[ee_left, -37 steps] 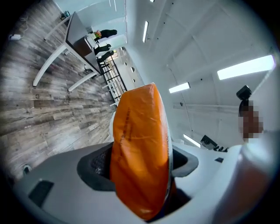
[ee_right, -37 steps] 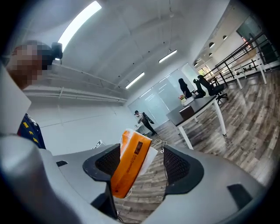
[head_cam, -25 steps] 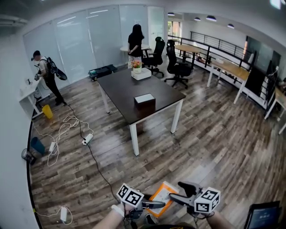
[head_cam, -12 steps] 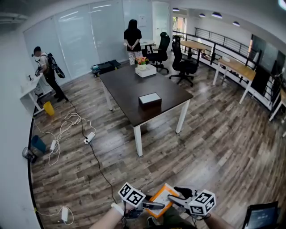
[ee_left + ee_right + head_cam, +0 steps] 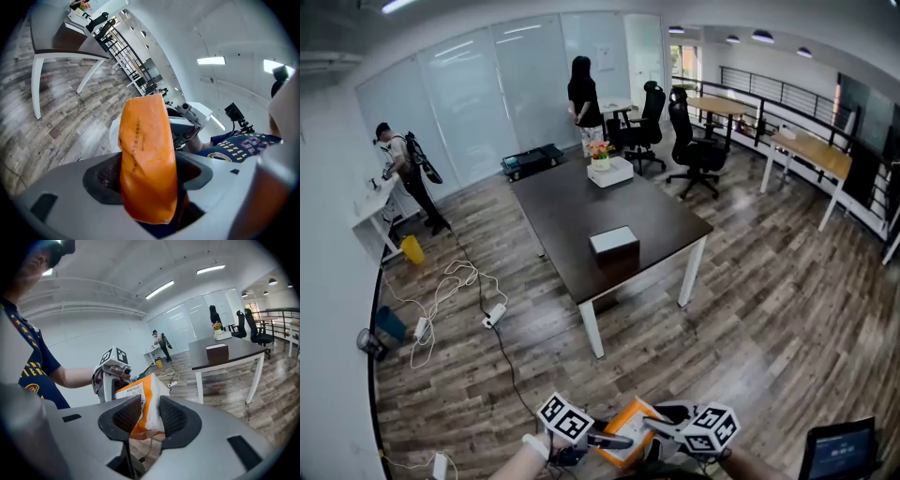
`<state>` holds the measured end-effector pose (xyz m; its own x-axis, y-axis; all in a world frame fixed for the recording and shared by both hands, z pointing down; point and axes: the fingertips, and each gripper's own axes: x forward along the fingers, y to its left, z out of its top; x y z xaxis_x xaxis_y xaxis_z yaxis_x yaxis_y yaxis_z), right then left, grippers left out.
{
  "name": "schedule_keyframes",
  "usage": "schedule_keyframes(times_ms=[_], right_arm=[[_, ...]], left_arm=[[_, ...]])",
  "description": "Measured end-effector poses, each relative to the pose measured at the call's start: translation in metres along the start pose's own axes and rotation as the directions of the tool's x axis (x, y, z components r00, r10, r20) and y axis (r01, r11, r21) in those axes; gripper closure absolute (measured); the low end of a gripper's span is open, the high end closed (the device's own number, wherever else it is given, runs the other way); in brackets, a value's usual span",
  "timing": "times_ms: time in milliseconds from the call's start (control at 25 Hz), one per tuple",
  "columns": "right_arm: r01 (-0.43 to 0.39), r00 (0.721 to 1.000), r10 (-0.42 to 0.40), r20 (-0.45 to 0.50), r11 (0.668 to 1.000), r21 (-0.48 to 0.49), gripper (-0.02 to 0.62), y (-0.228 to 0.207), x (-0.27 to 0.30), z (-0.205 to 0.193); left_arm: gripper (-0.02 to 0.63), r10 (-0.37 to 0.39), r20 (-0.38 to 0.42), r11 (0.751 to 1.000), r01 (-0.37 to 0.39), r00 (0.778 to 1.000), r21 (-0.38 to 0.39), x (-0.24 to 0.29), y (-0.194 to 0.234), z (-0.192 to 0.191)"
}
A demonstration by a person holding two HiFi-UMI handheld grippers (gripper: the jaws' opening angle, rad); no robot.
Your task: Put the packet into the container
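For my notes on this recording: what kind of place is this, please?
Most likely an open office: a dark meeting table, black swivel chairs, frosted glass partitions and long desks.

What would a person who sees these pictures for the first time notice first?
The orange packet at the bottom of the head view stands out: the left hand-held gripper clamps one end, and the right hand-held gripper, whose jaws have just been closing, has the other end between them. Beyond it, a dark table fills the middle of the room, with a box near its front edge.
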<state>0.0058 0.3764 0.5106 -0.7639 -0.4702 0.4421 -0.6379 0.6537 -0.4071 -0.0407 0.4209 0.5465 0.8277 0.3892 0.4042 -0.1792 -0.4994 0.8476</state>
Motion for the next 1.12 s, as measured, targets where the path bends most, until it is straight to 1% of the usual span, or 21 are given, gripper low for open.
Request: schedule_keyframes(times_ms=[80,240,360,560,720,800,880,920,1000,1120], right_arm=[[-0.022,0.999,0.022,0.029,0.999,0.026,0.475,-0.018,-0.007,0.015],[-0.051,0.995,0.044,0.092,0.996,0.069,0.495,-0.056,-0.018,0.037],[-0.060,0.992,0.050,0.113,0.995,0.083,0.502,-0.074,-0.022,0.048],[-0.074,0.992,0.065,0.112,0.994,0.080,0.508,-0.094,-0.022,0.063],[-0.077,0.992,0.068,0.108,0.993,0.089,0.509,-0.110,-0.017,0.077],[-0.074,0.993,0.063,0.104,0.993,0.097,0.509,-0.121,-0.012,0.084],[-0.061,0.994,0.050,0.101,0.993,0.104,0.509,-0.134,-0.007,0.089],[-0.054,0.994,0.043,0.100,0.993,0.107,0.509,-0.141,-0.003,0.092],[-0.043,0.995,0.032,0.094,0.992,0.117,0.511,-0.153,0.004,0.102],[-0.022,0.995,0.009,0.098,0.991,0.134,0.514,-0.176,0.018,0.119]], left_arm=[[0.282,0.004,0.019,1.000,-0.003,1.000,-0.005,0.001,0.001,0.023],[0.282,-0.001,0.088,1.000,0.003,0.996,-0.017,0.003,0.005,0.067],[0.282,-0.020,0.131,0.999,0.026,0.991,-0.041,0.004,0.009,0.088],[0.282,-0.060,0.184,0.995,0.073,0.981,-0.068,0.002,0.019,0.111],[0.282,-0.102,0.234,0.989,0.124,0.967,-0.085,-0.006,0.028,0.132],[0.282,-0.114,0.253,0.988,0.137,0.961,-0.077,-0.011,0.036,0.146],[0.282,-0.114,0.272,0.990,0.132,0.956,-0.052,-0.018,0.046,0.162],[0.282,-0.113,0.283,0.990,0.132,0.952,-0.051,-0.023,0.052,0.170],[0.282,-0.109,0.309,0.987,0.140,0.945,-0.079,-0.033,0.066,0.187],[0.282,-0.098,0.350,0.974,0.162,0.932,-0.159,-0.052,0.089,0.211]])
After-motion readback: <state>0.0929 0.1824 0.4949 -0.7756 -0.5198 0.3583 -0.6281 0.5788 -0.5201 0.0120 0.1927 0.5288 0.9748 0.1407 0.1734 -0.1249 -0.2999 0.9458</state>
